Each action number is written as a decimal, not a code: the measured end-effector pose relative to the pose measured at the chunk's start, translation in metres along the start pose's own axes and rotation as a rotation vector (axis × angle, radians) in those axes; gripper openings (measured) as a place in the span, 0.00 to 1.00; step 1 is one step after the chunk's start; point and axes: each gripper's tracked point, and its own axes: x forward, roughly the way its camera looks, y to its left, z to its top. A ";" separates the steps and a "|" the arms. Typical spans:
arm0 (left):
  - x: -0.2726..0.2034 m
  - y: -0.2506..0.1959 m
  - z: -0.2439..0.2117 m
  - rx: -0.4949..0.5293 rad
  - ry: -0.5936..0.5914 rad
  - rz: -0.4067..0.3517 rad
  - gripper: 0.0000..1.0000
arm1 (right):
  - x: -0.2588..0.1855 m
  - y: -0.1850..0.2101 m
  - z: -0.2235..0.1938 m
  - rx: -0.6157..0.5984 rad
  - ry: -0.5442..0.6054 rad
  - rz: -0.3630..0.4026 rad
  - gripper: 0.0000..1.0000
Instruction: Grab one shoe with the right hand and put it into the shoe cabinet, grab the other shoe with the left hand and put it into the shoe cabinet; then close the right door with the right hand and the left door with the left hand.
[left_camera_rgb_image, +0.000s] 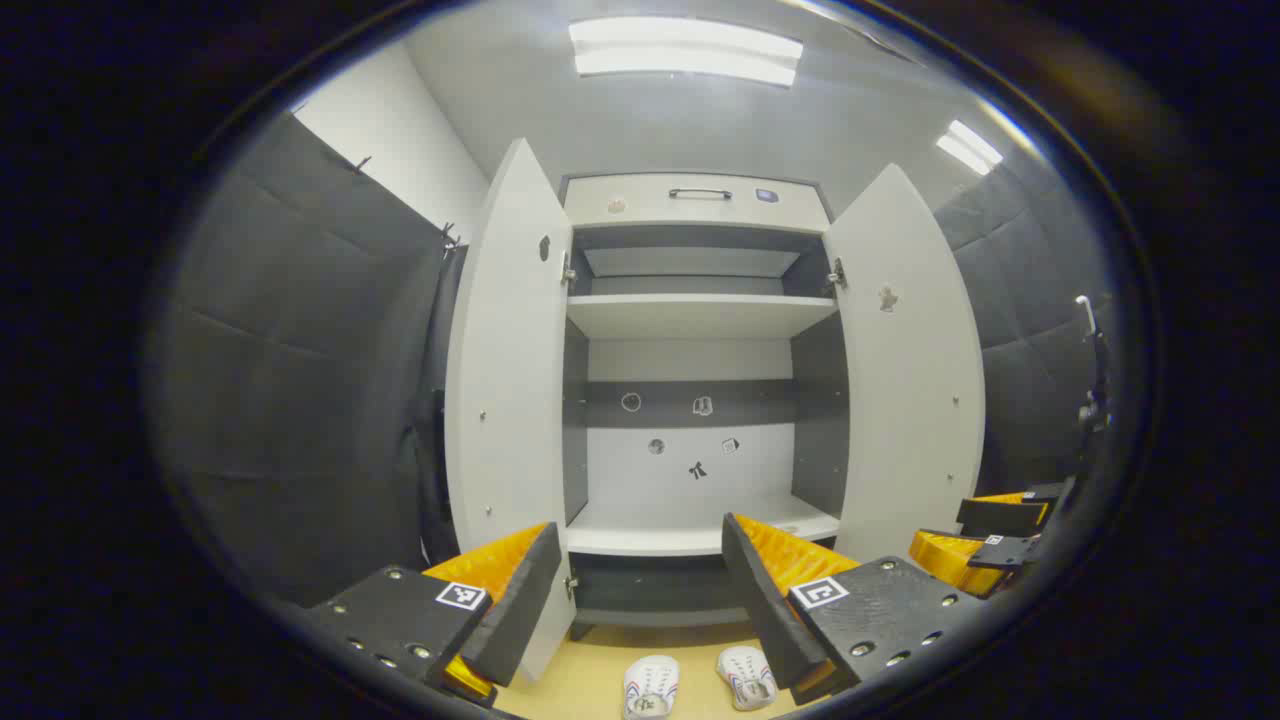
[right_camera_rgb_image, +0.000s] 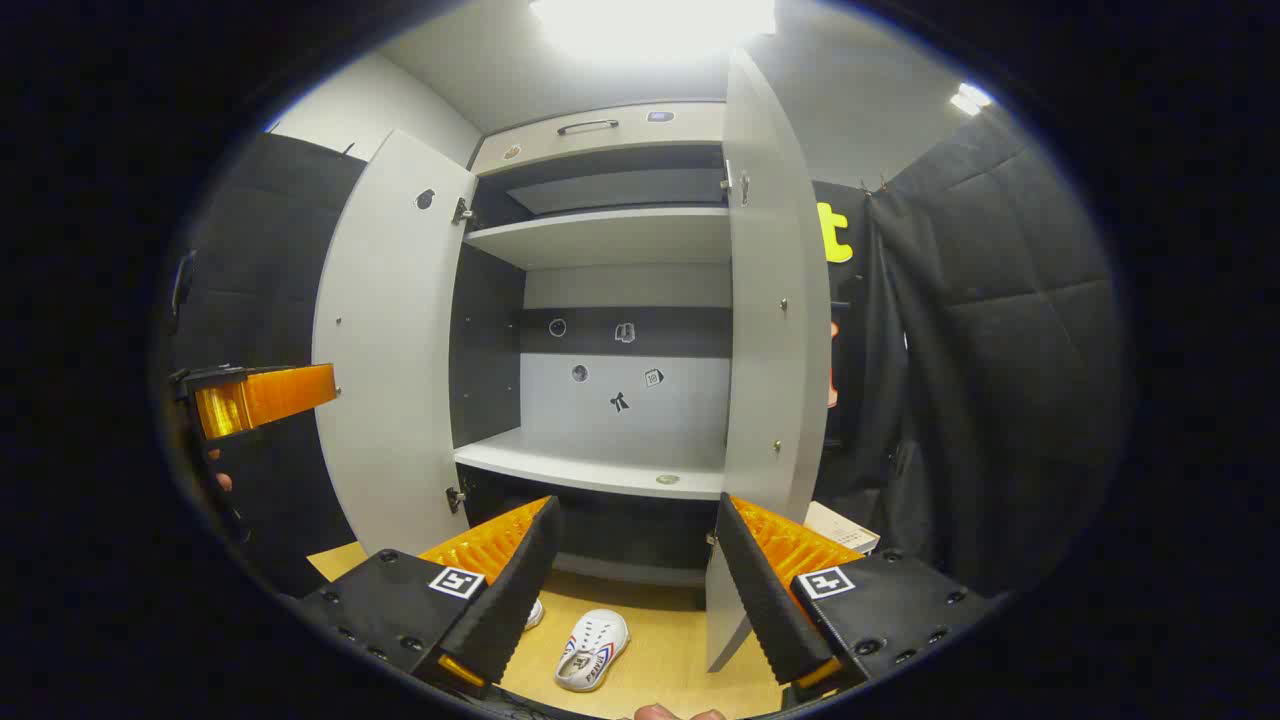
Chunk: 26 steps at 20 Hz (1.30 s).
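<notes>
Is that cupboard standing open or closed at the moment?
Open. Both cabinet doors, the left door and the right door, are swung wide, so the bare shelves show inside; the shoes sit on the floor.

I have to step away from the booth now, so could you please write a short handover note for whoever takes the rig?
Left gripper: open, holding nothing, facing the shoe cabinet.
Right gripper: open, holding nothing, above the floor in front of the cabinet.
Both white shoes, one beside the other, lie on the floor before the cabinet.
Left door and right door stand open; the shelves hold no shoes.
Done: nothing yet.
Left: right hand shelves one shoe, left hand the other, then shut right door, then left.
</notes>
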 end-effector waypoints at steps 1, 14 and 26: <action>0.002 0.004 -0.003 -0.002 0.002 -0.009 0.94 | 0.002 0.000 -0.003 0.000 0.013 -0.011 0.98; -0.002 0.045 -0.039 -0.018 0.044 -0.033 0.94 | 0.007 0.009 -0.023 0.019 0.067 -0.096 0.97; -0.013 0.078 -0.075 -0.065 0.085 -0.061 0.93 | 0.054 0.050 -0.066 0.003 0.224 -0.017 0.98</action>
